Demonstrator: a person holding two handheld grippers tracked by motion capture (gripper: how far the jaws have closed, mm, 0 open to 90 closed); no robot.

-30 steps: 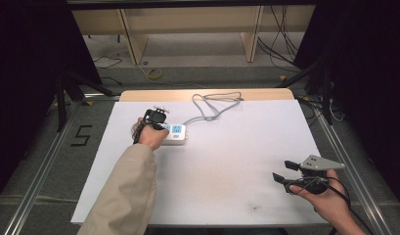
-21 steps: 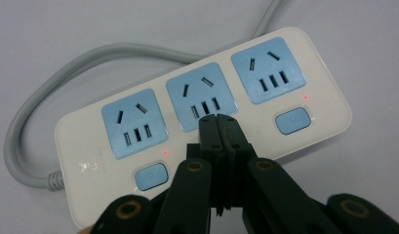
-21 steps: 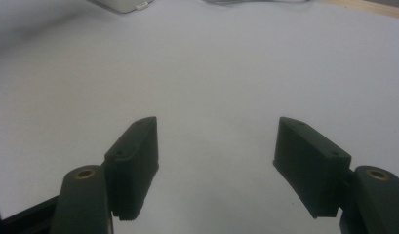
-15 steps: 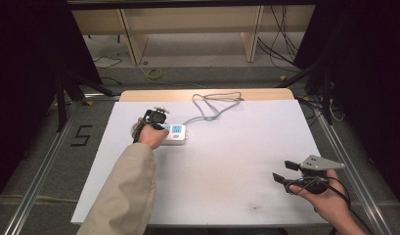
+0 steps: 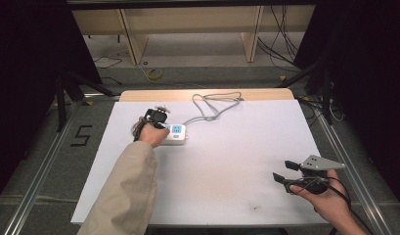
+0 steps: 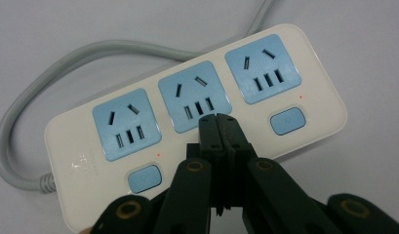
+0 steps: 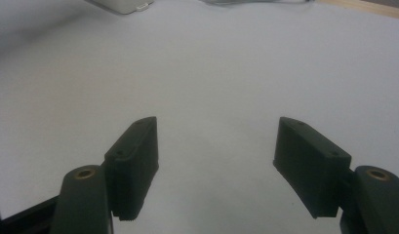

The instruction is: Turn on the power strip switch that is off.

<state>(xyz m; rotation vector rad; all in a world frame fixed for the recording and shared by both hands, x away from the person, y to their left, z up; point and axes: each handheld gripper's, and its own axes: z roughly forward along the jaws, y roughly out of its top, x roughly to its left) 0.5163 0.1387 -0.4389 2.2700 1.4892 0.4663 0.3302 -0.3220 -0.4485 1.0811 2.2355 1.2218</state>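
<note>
White table (image 5: 227, 166) bears a power strip (image 5: 175, 133); floor (image 5: 36, 161) grey.

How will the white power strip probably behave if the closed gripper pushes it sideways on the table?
The power strip lies flat and low, so it would likely slide, not tip. Its smooth casing on the smooth table suggests little friction. The grey cable curves off one end and may drag, turning the strip as it moves.

Table (image 5: 227, 166): white top, wooden strip along far edge.
Power strip (image 5: 175, 132): lies flat, left of table's centre.
Grey cable (image 5: 212, 105): coils beyond the strip.
</note>
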